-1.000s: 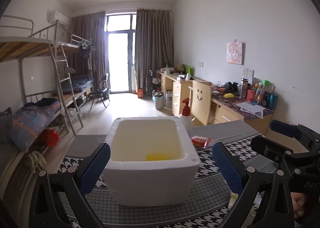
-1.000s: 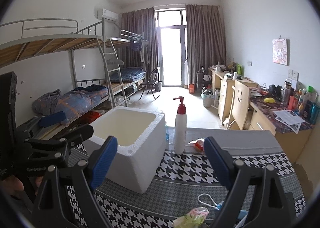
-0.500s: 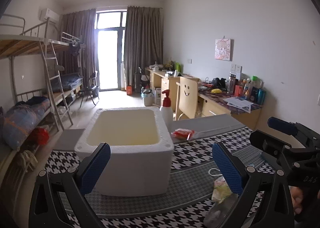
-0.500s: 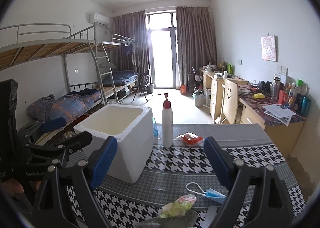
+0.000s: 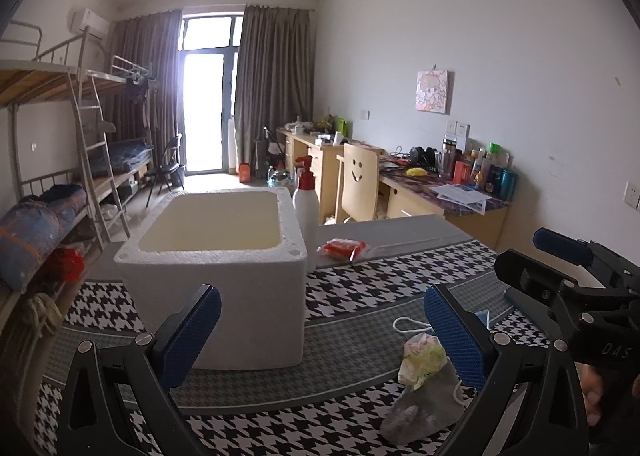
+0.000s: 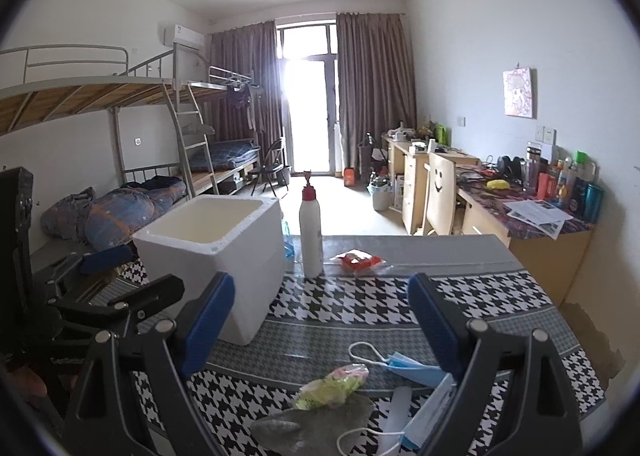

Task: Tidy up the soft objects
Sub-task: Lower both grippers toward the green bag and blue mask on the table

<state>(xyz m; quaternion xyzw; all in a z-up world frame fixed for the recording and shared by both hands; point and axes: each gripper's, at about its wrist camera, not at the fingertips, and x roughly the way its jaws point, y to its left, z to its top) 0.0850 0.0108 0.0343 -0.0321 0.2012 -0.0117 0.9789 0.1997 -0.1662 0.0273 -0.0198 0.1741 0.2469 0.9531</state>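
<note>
Reaching toward the loose soft things on the checked tablecloth, nothing picked up yet.

Sitting largest at the far left, white foam box, likely the bin to fill. Nearer, grey cloth, green-and-pink crumpled bag, blue face masks. Left claw and right claw both spread wide, empty. Next, judging: lowering onto one soft piece, pinching gently. Readable only partly: "DAS" on one black frame.

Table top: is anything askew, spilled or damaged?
Nothing spilled or damaged. The pump bottle stands upright beside the foam box. The soft things lie loose near the front edge: two blue face masks, a grey cloth and a green-pink bundle. Both grippers are open and empty.
</note>
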